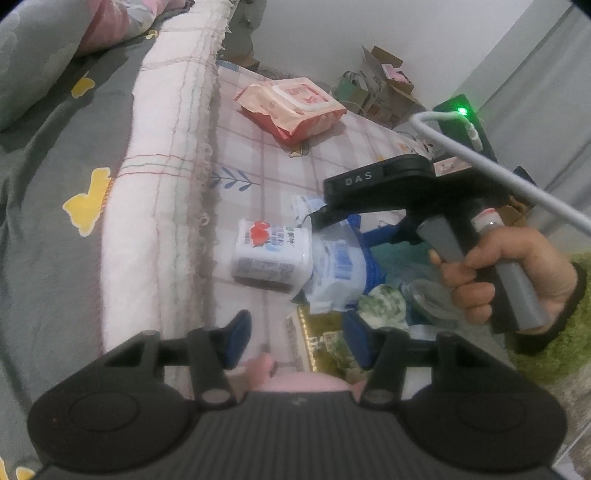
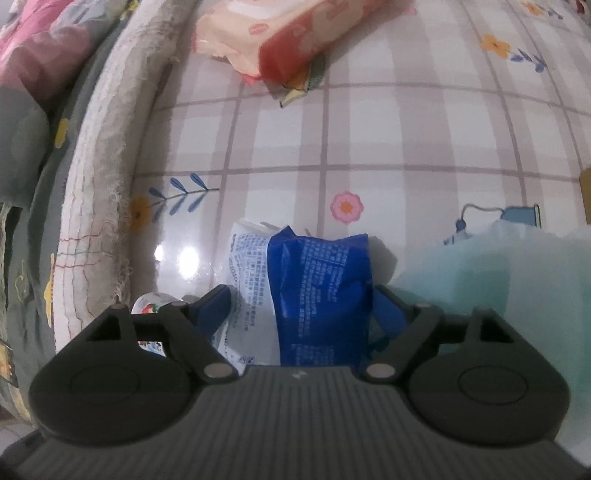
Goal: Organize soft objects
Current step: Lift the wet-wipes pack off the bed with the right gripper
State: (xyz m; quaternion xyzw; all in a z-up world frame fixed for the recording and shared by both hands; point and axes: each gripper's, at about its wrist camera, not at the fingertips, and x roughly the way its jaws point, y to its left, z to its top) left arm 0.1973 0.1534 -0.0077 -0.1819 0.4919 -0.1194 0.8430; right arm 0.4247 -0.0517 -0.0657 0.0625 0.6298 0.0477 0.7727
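Observation:
On the checked tablecloth (image 1: 280, 166) lie a red-orange wipes pack (image 1: 291, 105), a white tissue pack with a red print (image 1: 271, 254) and a blue-and-white tissue pack (image 1: 338, 264). My left gripper (image 1: 293, 341) is open and empty, above the table's near edge, with something pink just below it. My right gripper (image 2: 301, 308) has its blue fingers (image 2: 214, 304) on both sides of the blue-and-white pack (image 2: 317, 291); the jaws look closed against it. The right gripper (image 1: 373, 192) also shows from the left wrist view, held by a hand (image 1: 517, 273). The wipes pack (image 2: 280, 33) lies farther back.
A folded white fringed blanket (image 1: 166, 166) and a grey bedcover (image 1: 48, 158) lie at the left. A pale green plastic bag (image 2: 498, 273) sits at the right. Cardboard boxes (image 1: 384, 85) stand behind the table. A green rug (image 1: 561, 350) is at the right.

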